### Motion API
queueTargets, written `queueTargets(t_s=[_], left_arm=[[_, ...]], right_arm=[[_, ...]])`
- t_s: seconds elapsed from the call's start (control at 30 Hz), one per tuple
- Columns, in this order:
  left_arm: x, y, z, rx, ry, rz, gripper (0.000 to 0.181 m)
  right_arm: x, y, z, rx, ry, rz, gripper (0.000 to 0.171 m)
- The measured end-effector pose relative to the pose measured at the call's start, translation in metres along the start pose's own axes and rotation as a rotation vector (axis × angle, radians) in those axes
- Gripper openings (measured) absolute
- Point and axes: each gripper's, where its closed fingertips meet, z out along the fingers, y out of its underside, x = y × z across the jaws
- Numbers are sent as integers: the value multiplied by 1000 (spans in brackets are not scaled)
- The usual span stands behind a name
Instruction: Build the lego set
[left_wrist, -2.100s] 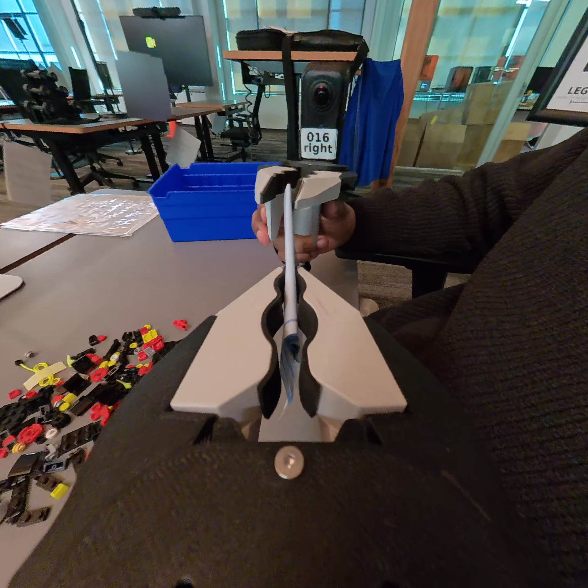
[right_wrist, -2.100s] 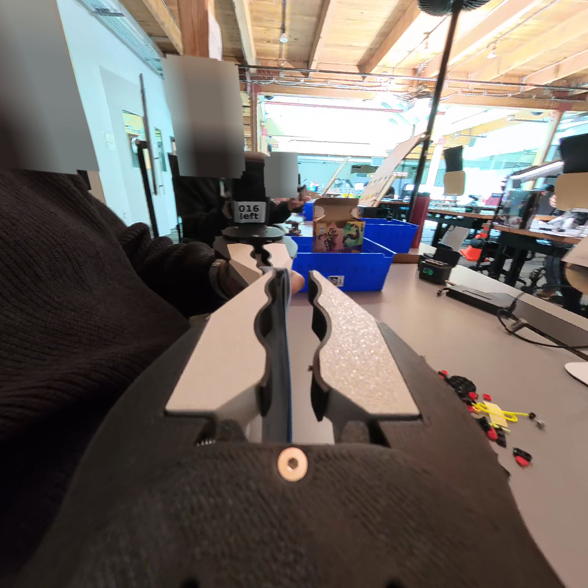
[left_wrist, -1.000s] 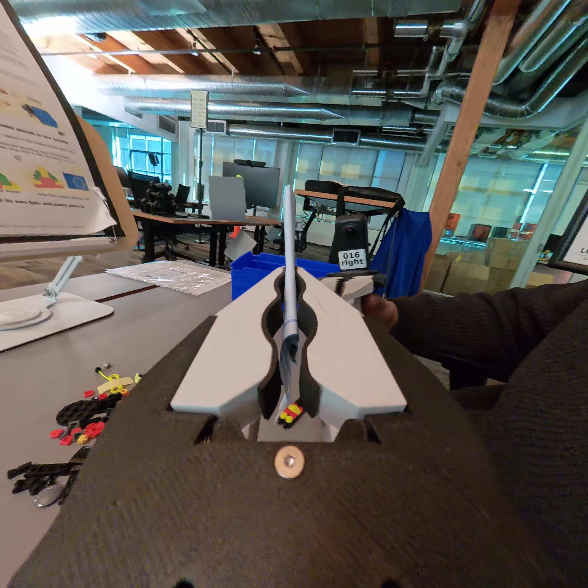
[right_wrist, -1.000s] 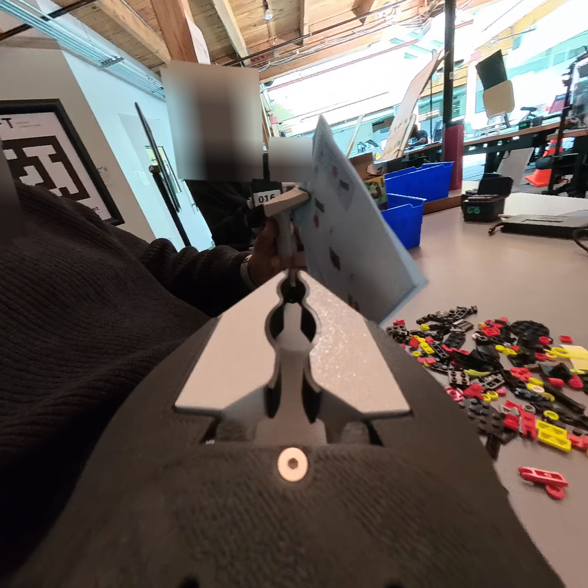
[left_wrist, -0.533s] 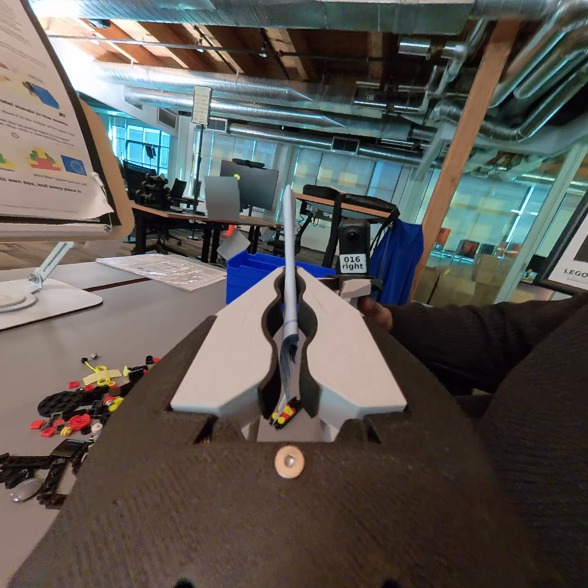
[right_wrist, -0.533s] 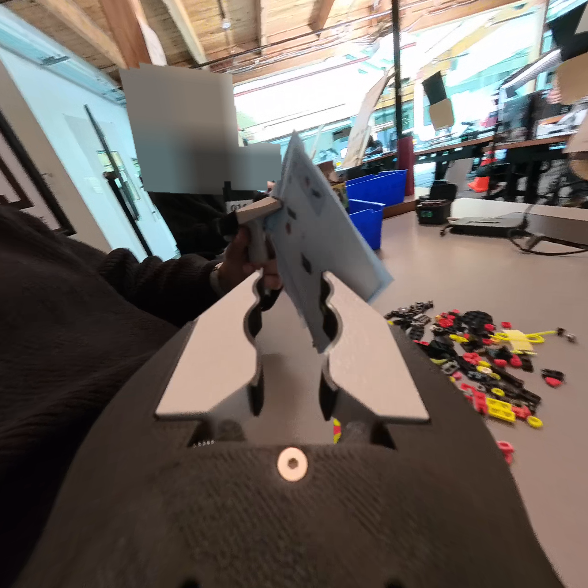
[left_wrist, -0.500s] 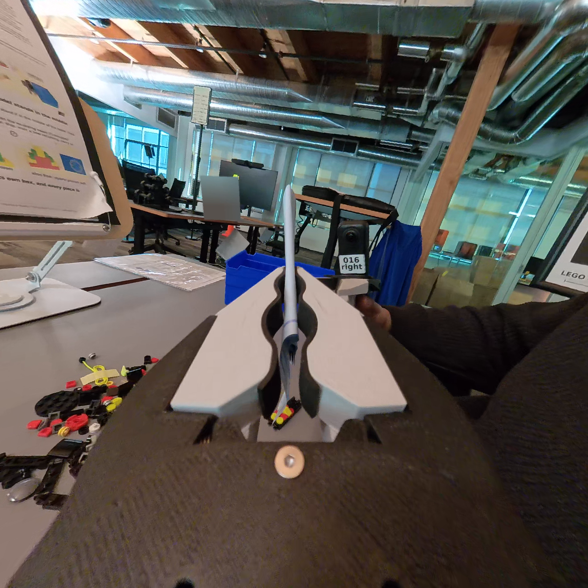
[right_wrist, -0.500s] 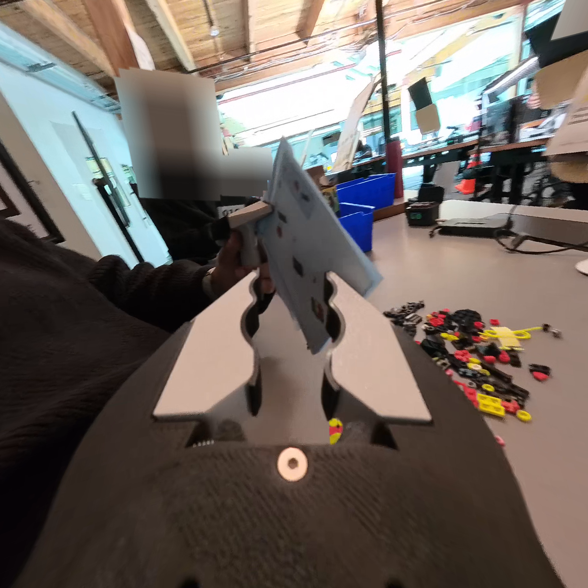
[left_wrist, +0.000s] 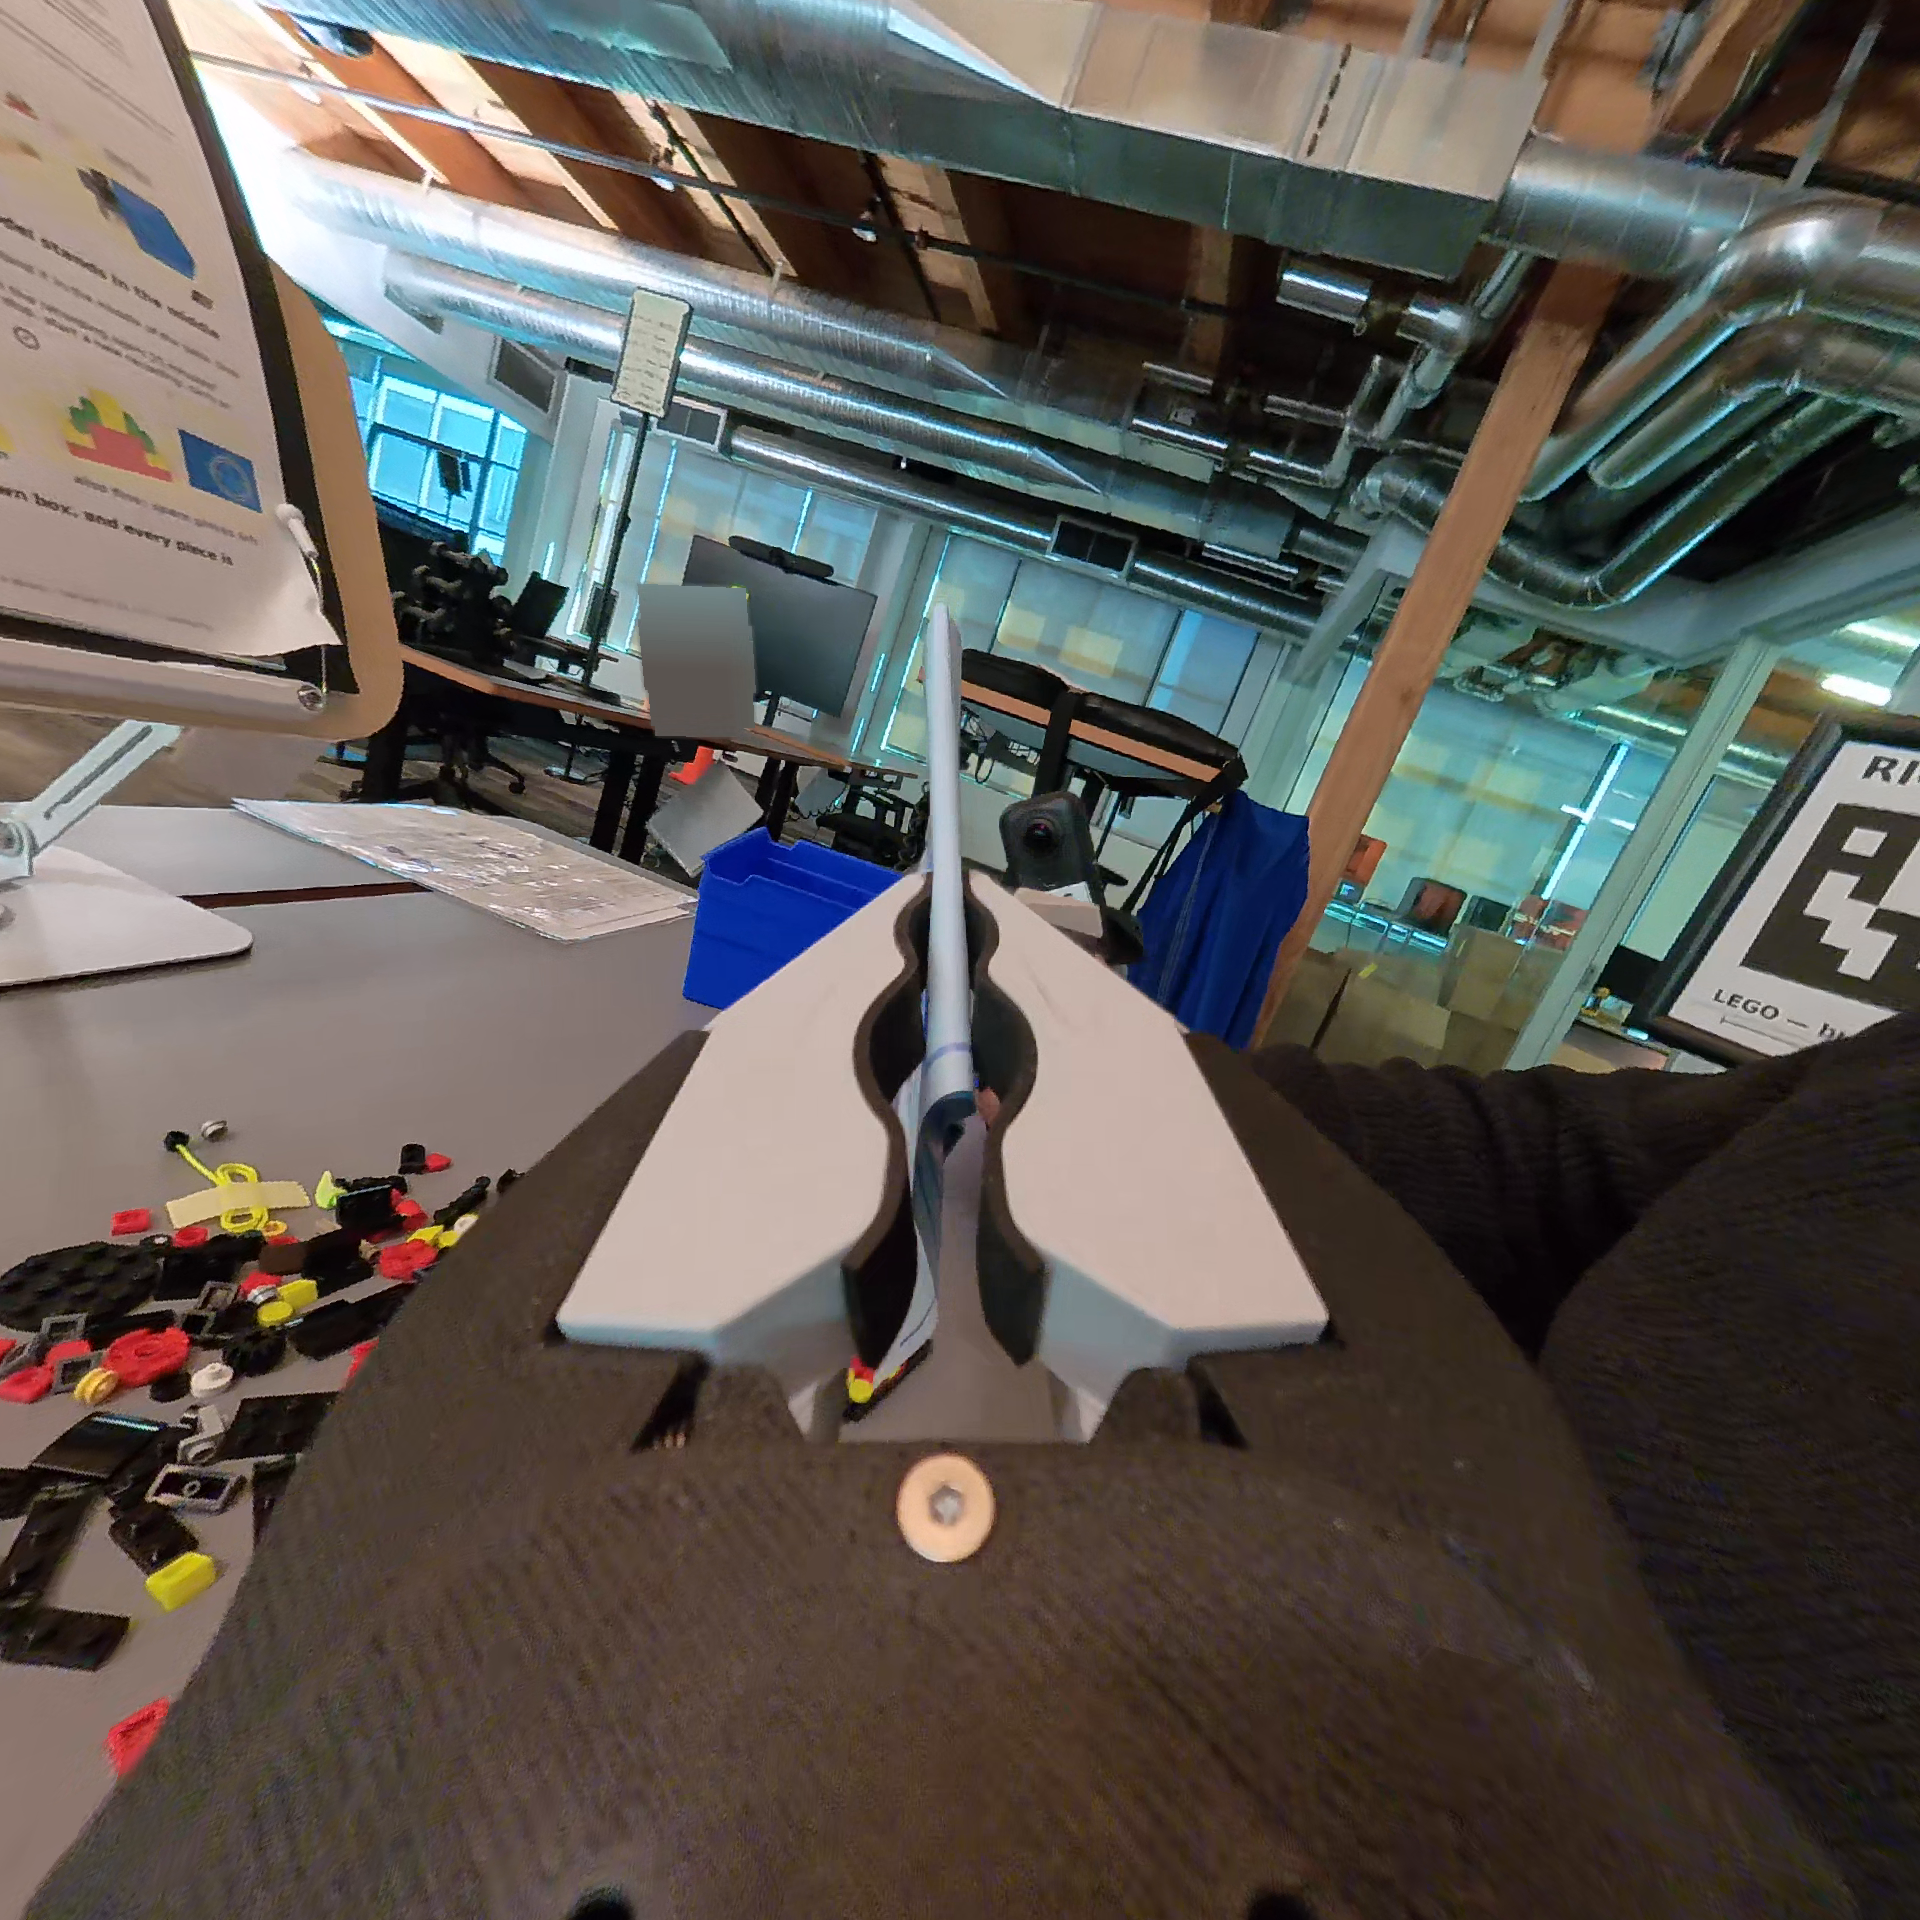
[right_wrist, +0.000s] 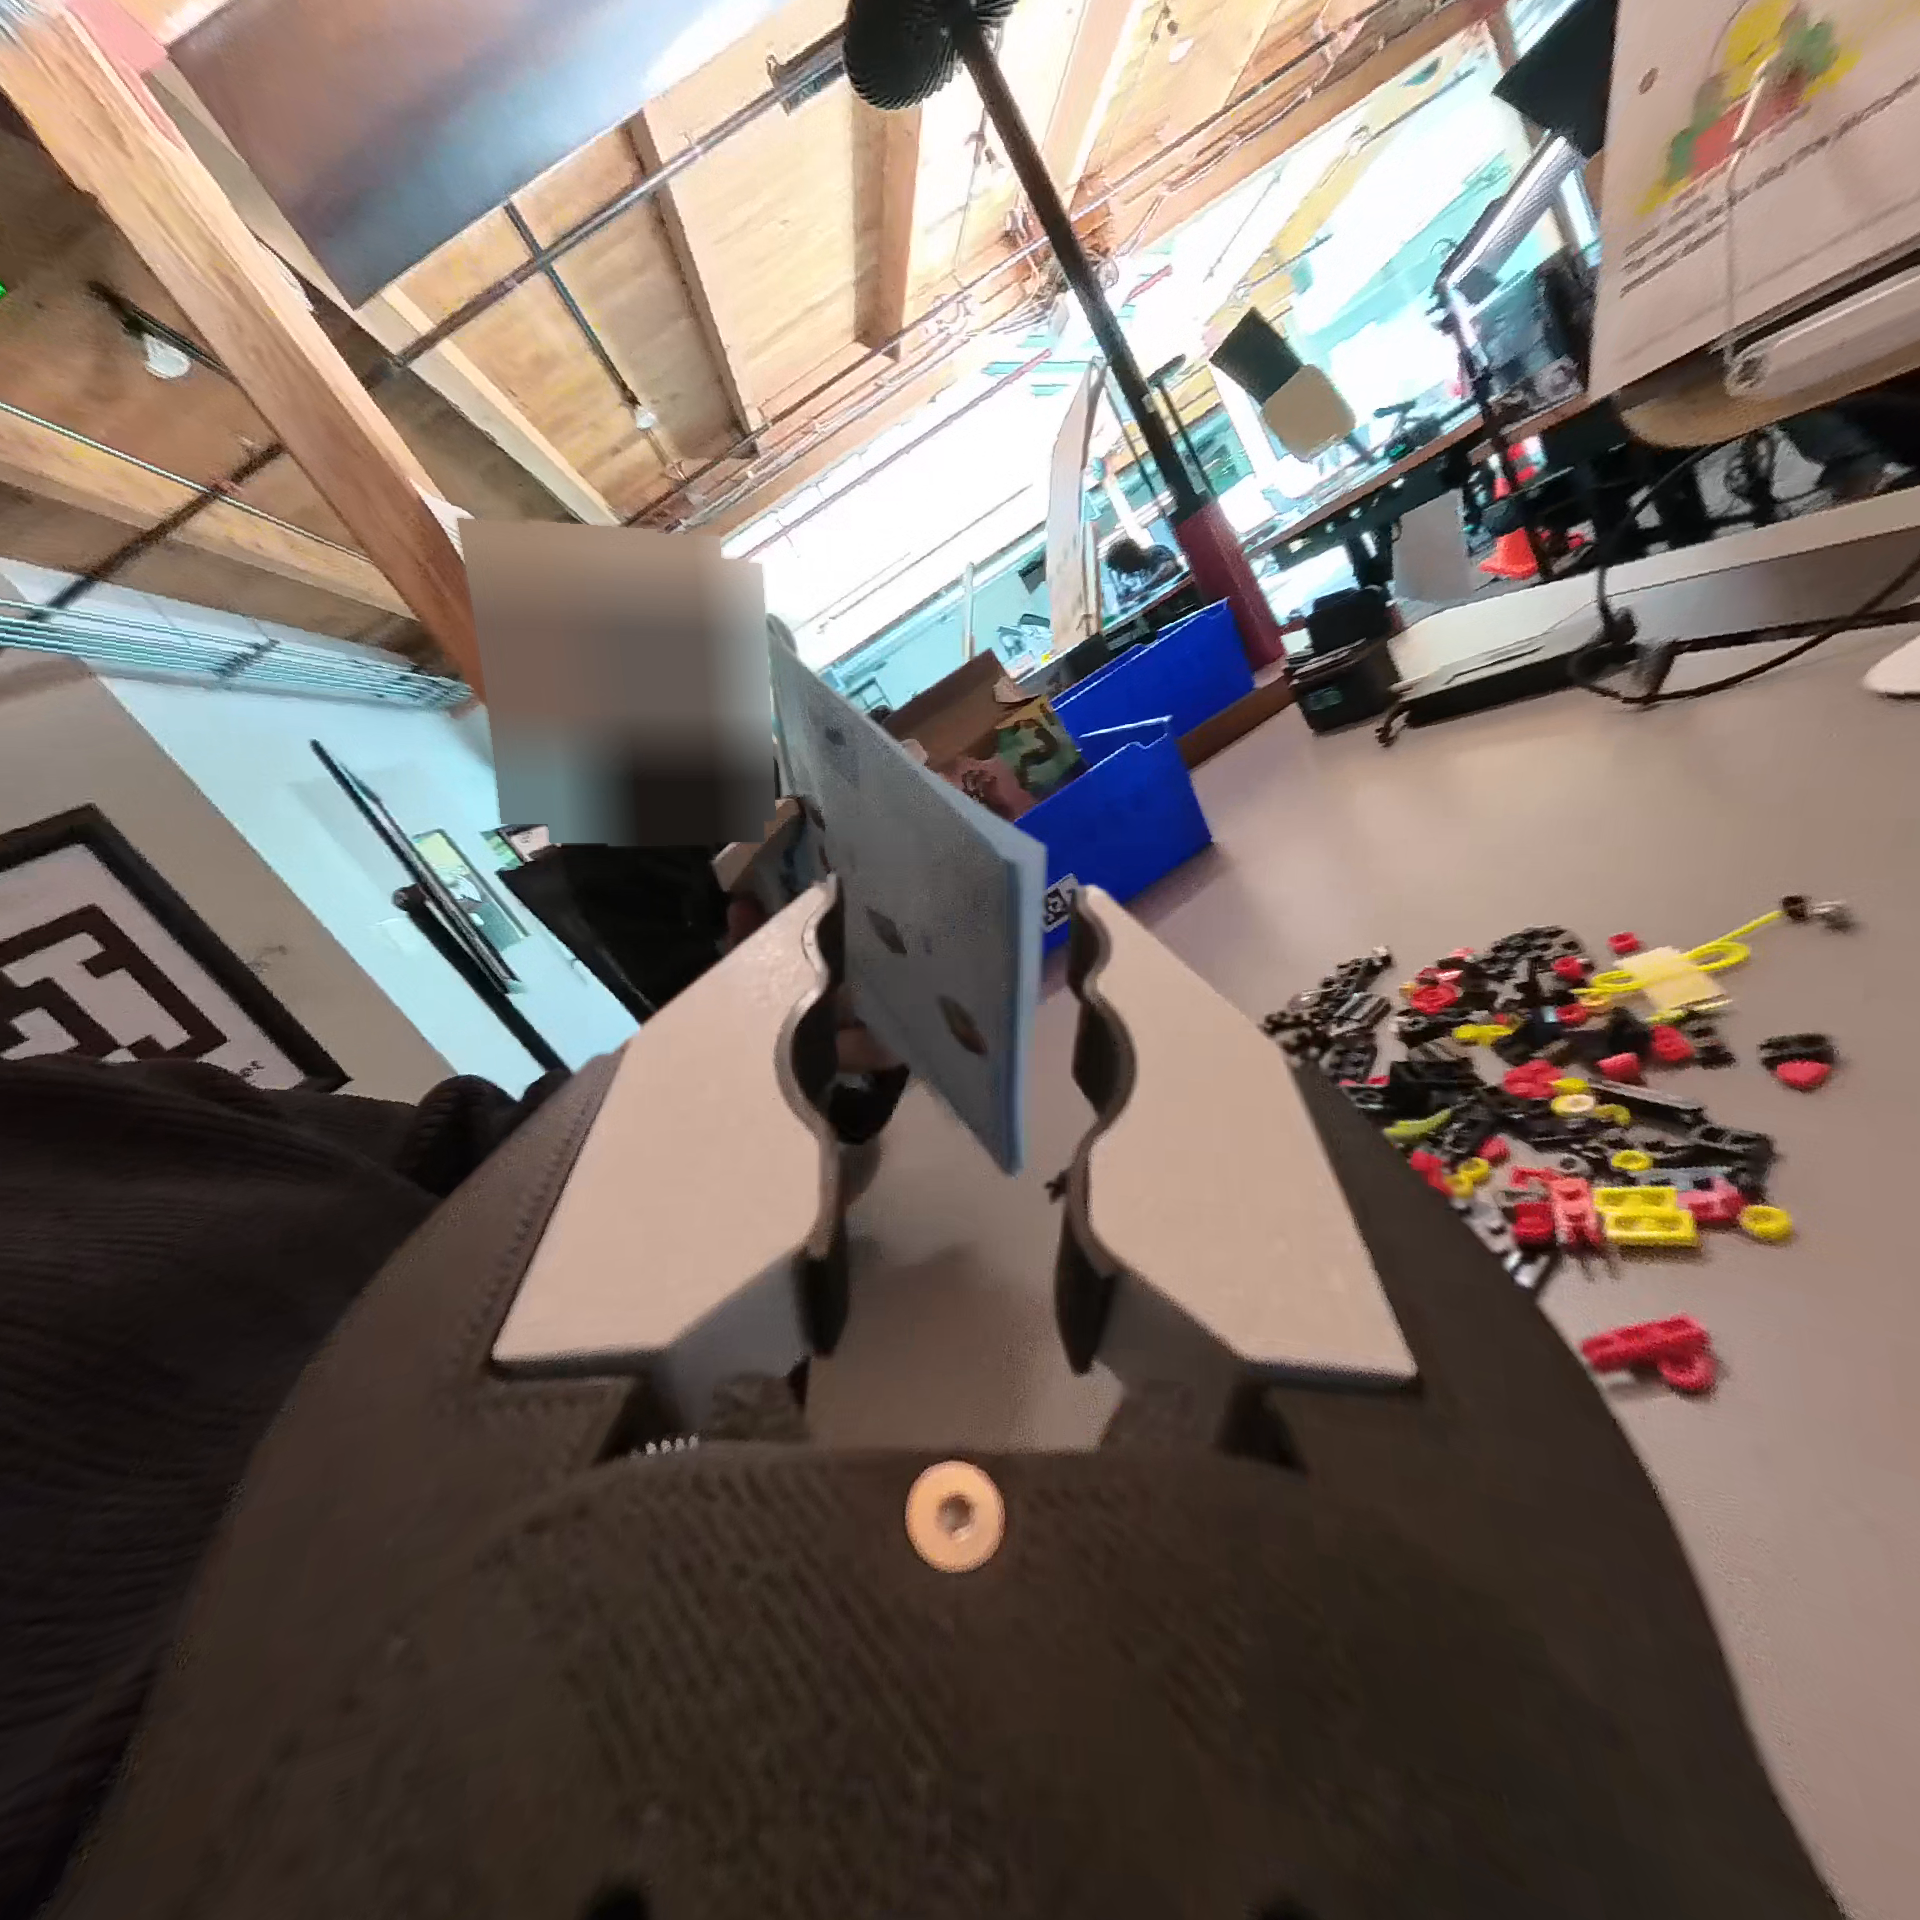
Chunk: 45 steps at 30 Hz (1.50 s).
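Note:
My left gripper (left_wrist: 943, 896) is shut on a thin light-blue instruction booklet (left_wrist: 941, 769), which stands upright and edge-on above the table. In the right wrist view the booklet (right_wrist: 904, 831) hangs tilted between the fingers of my right gripper (right_wrist: 951, 920), which is open and not pressing on it. Part of the right gripper and its camera (left_wrist: 1044, 844) show just behind my left fingertips. Loose black, red and yellow Lego pieces (left_wrist: 208, 1299) lie in a pile on the grey table (left_wrist: 416, 1018). The pile (right_wrist: 1558, 1091) is to the right of my right gripper.
A blue bin (left_wrist: 774, 925) stands at the table's far edge, with a second one (right_wrist: 1122, 821) nearby. A stand holding a printed sheet (left_wrist: 114, 312) rests on a white base (left_wrist: 94, 920). A clear plastic bag (left_wrist: 468, 862) lies beyond. A dark sleeve (left_wrist: 1610, 1195) fills the right.
My right gripper has opened and come around the booklet's lower edge. My left gripper has kept its hold on the booklet. Both views have swung a little toward the pile.

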Motion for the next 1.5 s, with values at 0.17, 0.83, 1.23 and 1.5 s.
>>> queueTargets(t_s=[0.17,0.83,1.23,1.5], left_arm=[[-1,1,0,-5,-5,13,0],[-33,4,-7,6,-123,-37,0],[-14,-1,-7,70,111,-303,0],[-23,-2,-10,84,82,-314,0]], right_arm=[[-9,2,3,-4,-28,-43,35],[-58,23,10,-88,-214,-311,22],[-25,28,15,-146,58,-551,37],[-38,20,11,-83,-38,-449,19]])
